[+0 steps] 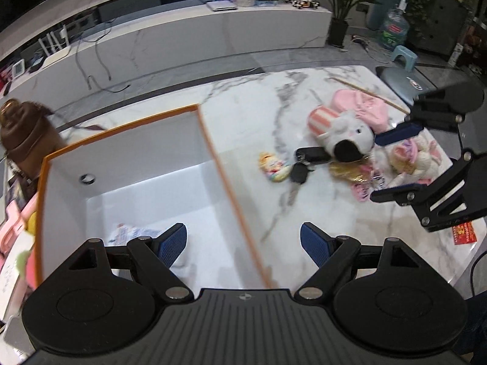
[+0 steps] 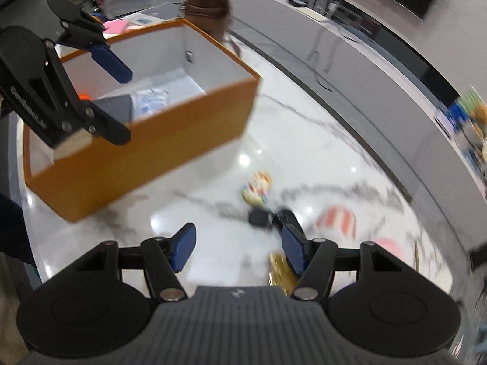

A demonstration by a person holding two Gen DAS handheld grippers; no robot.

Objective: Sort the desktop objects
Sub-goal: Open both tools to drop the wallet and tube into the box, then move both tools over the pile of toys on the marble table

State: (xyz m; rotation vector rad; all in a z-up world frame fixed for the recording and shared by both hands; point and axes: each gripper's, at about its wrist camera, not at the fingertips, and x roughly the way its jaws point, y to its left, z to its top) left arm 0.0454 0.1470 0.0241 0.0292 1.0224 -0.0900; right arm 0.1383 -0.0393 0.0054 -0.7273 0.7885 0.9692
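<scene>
Left wrist view: left gripper (image 1: 243,245) hangs open and empty over the orange box's (image 1: 213,152) rim – a paper packet (image 1: 131,232) lies inside, just beyond its left finger. Ahead to its right, keys (image 1: 299,172), a small toy (image 1: 272,165) and plush toys (image 1: 350,133) crowd the marble table (image 1: 243,106), beneath the right gripper (image 1: 392,164) – also open, empty.

Both the left gripper (image 1: 243,245) and the right gripper (image 2: 238,248) are matte black, with round side discs, a ribbed grey centre plate (a small emblem stamped at its top edge), silver pivot screws, and blue textured pads (image 1: 173,244) on the fingers.
</scene>
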